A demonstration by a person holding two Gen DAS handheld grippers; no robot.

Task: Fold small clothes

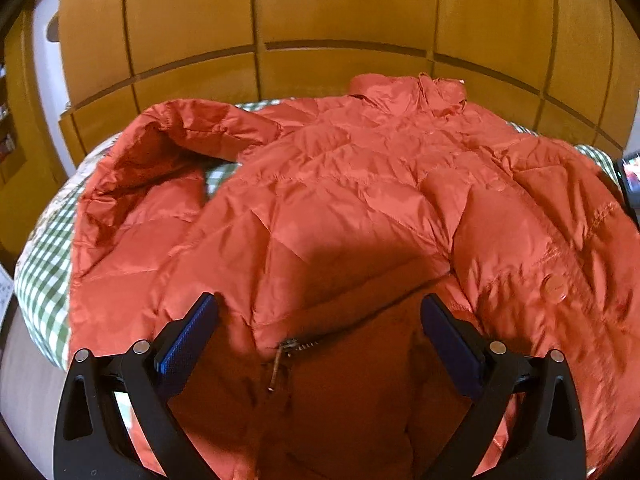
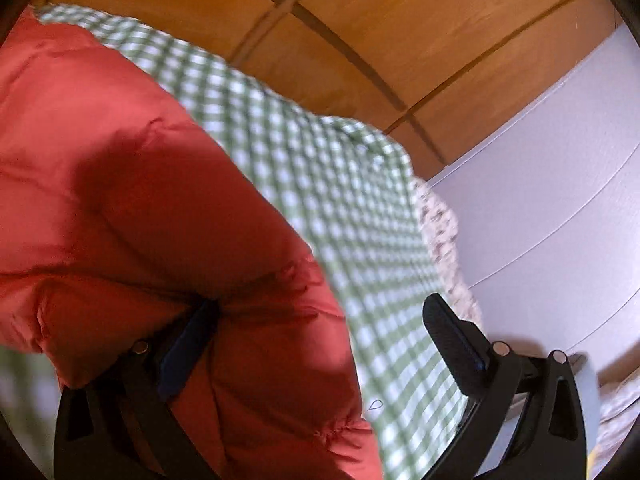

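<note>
An orange-red quilted puffer jacket [image 1: 360, 184] lies spread front-up on a green-and-white checked cloth [image 1: 44, 268], collar at the far end. Its lower front flap is turned back, showing the darker lining and a zipper pull [image 1: 286, 350]. My left gripper [image 1: 320, 316] hovers open over that hem, nothing between its blue pads. In the right wrist view a puffy part of the same jacket [image 2: 140, 200] fills the left side. My right gripper [image 2: 320, 320] is open wide, its left finger [image 2: 188, 344] pressed into the fabric, its right finger [image 2: 452, 340] over the checked cloth [image 2: 320, 168].
Wooden panelled cupboards [image 1: 320, 12] run behind the surface. A white wall or door [image 2: 560, 184] stands to the right. A dark device with a lit screen [image 1: 630, 176] sits at the far right edge. The cloth's floral border [image 2: 440, 224] marks the surface edge.
</note>
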